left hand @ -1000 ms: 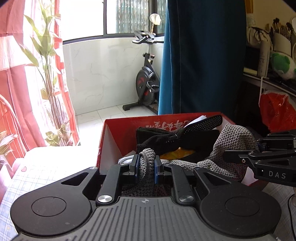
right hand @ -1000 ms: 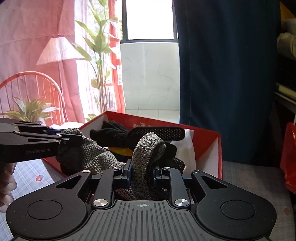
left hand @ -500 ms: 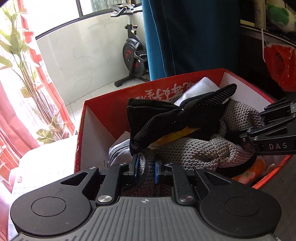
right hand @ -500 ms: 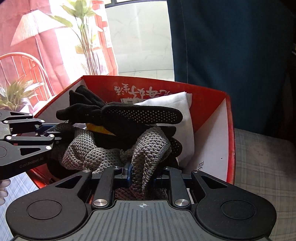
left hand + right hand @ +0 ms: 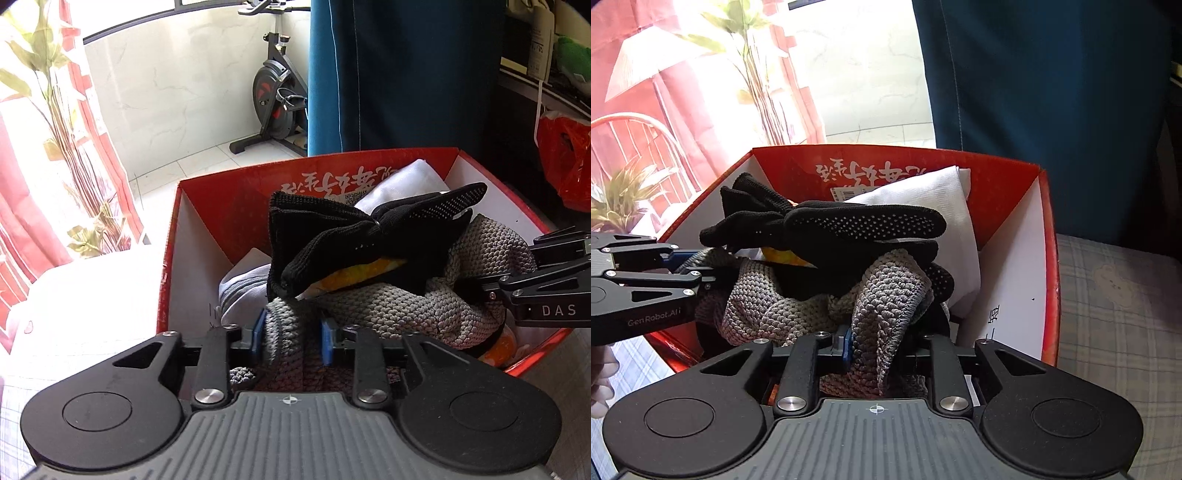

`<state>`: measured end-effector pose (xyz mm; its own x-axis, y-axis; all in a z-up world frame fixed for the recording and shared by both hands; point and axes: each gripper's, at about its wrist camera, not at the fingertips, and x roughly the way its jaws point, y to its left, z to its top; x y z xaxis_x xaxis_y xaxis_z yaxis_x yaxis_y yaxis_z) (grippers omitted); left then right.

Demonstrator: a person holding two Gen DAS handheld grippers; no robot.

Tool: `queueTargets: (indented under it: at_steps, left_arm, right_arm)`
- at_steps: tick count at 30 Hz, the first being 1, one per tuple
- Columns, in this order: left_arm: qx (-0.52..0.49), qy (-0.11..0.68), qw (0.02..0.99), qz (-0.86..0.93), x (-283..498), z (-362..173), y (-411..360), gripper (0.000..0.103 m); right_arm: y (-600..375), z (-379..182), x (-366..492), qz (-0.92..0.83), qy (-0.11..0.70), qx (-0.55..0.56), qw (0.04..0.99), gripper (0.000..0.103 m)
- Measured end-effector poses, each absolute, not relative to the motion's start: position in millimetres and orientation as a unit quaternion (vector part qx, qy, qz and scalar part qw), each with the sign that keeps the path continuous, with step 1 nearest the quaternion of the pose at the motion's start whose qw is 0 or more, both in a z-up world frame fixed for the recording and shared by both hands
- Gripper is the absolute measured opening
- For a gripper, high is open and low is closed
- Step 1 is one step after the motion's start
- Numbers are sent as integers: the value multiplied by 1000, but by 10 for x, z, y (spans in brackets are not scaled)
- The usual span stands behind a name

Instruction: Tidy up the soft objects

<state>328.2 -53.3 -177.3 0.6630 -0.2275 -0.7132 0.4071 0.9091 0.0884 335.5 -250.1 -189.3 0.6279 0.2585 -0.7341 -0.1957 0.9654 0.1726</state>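
Bright window glare, fisheye-warped edges

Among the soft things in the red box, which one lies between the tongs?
The grey knitted cloth: both tongs reach its ends. The black dotted gloves rest on it, and the white cloth lies behind, untouched.

Right gripper point(image 5: 875, 350) has grey knitted cloth point(image 5: 886, 295) between its jaws, just inside the red cardboard box point(image 5: 1047, 266); black dotted gloves point(image 5: 849, 225) lie on top; left gripper point(image 5: 698, 275) reaches in.
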Motion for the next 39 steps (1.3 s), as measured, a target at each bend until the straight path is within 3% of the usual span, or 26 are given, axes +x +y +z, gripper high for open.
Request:
queueTargets:
  at_steps: [2, 6, 8, 12, 26, 39]
  left_arm:
    - [112, 361, 909, -178, 3211, -1696, -468, 64]
    - [98, 342, 916, -185, 3035, -1584, -388, 98]
    - [94, 331, 922, -176, 2955, -1537, -386, 103]
    - [102, 325, 927, -155, 2813, -1452, -382, 103]
    - [142, 246, 954, -100, 2184, -1048, -408, 103]
    - [104, 183, 974, -79, 1527, -421, -240, 103]
  right_arm:
    - [-2505, -1812, 3297, 128, 402, 26, 906, 30]
    - [-2570, -1682, 3155, 125, 383, 33, 915, 56]
    - [-2587, -1629, 3078, 117, 371, 33, 921, 71]
    - [-2621, -1534, 2921, 107, 346, 36, 932, 102]
    - [-2671, -1179, 2334, 81, 297, 58, 950, 103]
    - [-2583, -565, 1516, 46, 224, 33, 973, 103]
